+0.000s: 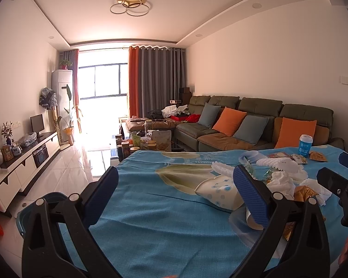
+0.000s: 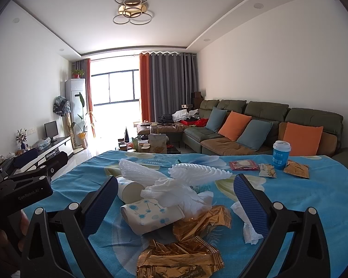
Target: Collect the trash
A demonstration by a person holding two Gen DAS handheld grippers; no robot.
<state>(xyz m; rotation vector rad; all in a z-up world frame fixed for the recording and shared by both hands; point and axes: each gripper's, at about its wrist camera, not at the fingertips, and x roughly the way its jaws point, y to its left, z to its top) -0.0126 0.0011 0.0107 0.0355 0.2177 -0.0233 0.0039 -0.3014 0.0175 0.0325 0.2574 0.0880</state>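
Trash (image 2: 174, 199) heaps between the wide-open, empty right gripper (image 2: 176, 205); left gripper (image 1: 174, 192) likewise, partly hiding a cup (image 1: 218, 193).

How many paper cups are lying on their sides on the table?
2: the blue-dotted cup in front of the crumpled tissue, the plain cup behind it to the left. Trash could hide more.

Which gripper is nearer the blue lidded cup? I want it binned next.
Right. The blue lidded cup stands far back on the right; the right gripper sits over the trash pile, the left gripper farther left.

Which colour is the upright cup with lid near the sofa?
Blue cup, white lid; right wrist view shows it best.
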